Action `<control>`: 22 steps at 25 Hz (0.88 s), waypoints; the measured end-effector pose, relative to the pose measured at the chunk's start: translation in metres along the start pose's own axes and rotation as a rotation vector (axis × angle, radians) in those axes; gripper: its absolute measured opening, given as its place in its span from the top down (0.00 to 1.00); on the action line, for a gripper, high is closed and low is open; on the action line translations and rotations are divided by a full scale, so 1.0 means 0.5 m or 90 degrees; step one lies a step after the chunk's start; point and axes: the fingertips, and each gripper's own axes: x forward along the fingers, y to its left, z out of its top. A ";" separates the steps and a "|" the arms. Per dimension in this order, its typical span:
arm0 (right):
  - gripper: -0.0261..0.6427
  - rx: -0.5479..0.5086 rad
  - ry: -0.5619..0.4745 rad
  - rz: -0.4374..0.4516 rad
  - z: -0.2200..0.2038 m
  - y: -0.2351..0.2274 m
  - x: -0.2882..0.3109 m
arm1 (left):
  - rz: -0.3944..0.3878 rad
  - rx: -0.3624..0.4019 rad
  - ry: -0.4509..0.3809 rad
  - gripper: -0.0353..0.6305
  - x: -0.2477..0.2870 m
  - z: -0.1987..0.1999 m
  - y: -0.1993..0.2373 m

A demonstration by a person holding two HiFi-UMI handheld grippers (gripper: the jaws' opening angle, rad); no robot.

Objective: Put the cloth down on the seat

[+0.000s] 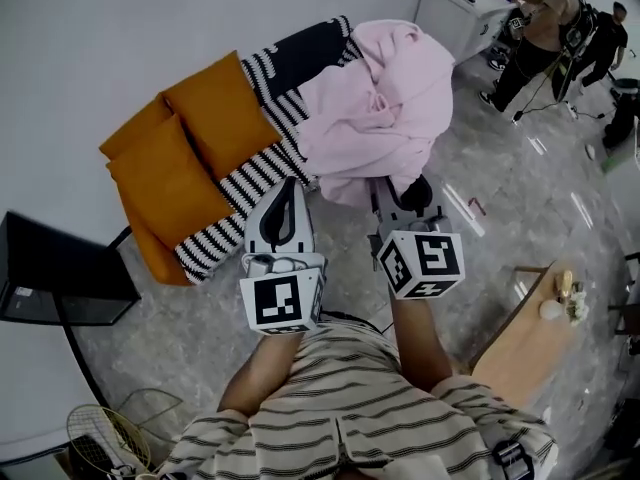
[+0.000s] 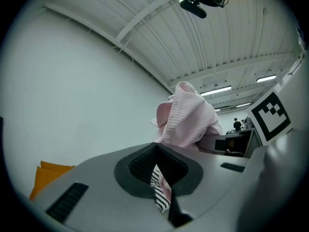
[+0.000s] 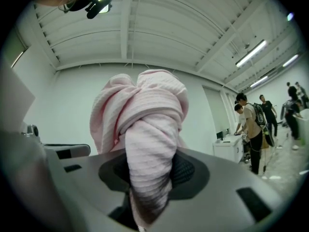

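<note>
A crumpled pink cloth (image 1: 380,108) lies heaped on the right part of a seat under a black-and-white striped cover (image 1: 250,178). My left gripper (image 1: 288,190) is at the cloth's near left edge, over the stripes. Its jaws are closed, and a sliver of pink and striped fabric (image 2: 159,192) shows in the slit of the left gripper (image 2: 157,153); the pink cloth (image 2: 186,115) bulges beyond the tips. My right gripper (image 1: 395,193) is at the near right edge, shut on a thick roll of the pink cloth (image 3: 145,129) that fills the right gripper (image 3: 149,178).
Two orange cushions (image 1: 190,158) lean on the seat's left side. A black screen on a stand (image 1: 60,268) is at the left, a wire basket (image 1: 105,438) at the lower left, a wooden table (image 1: 530,338) at the right. People (image 1: 550,18) stand by a white cabinet (image 1: 465,8).
</note>
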 end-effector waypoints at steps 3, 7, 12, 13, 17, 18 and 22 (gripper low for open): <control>0.72 0.002 -0.010 -0.016 0.002 -0.003 0.052 | -0.013 0.001 -0.008 0.94 0.049 -0.001 0.038; 0.72 0.003 0.003 -0.042 0.008 0.000 0.170 | -0.026 -0.010 -0.007 0.94 0.150 0.008 0.120; 0.72 0.016 0.016 -0.066 0.005 0.005 0.273 | -0.046 -0.026 -0.007 0.94 0.234 0.011 0.189; 0.72 0.018 0.017 -0.070 0.005 0.004 0.286 | -0.048 -0.030 -0.006 0.94 0.246 0.009 0.199; 0.72 0.009 0.026 -0.083 0.001 0.000 0.329 | -0.054 -0.057 0.010 0.94 0.292 -0.018 0.227; 0.72 0.007 0.029 -0.085 -0.003 0.000 0.337 | -0.056 -0.060 0.014 0.94 0.300 -0.027 0.231; 0.72 0.011 0.033 -0.088 -0.019 -0.011 0.375 | -0.060 -0.069 0.023 0.94 0.341 -0.052 0.247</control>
